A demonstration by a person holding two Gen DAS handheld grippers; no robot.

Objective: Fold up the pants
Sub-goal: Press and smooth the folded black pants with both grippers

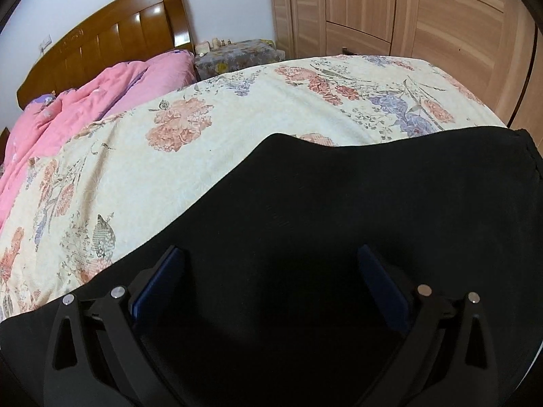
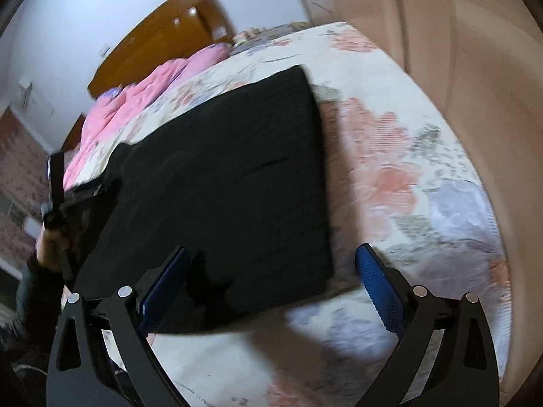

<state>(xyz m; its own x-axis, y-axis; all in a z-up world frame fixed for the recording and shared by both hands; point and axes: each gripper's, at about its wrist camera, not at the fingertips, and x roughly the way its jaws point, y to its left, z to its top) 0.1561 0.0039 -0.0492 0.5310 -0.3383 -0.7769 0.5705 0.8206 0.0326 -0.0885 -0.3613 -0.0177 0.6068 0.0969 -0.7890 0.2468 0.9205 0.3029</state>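
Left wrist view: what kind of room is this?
Almost certainly a home bedroom. A bed with a cream floral bedspread carries the black pants; a glossy brown wooden headboard stands behind a rumpled pink quilt, and light wood wardrobe doors line the far wall.

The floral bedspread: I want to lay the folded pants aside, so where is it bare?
The floral bedspread lies bare between the black pants and the pink quilt, and right of the pants toward the wardrobe. The headboard end is crowded.
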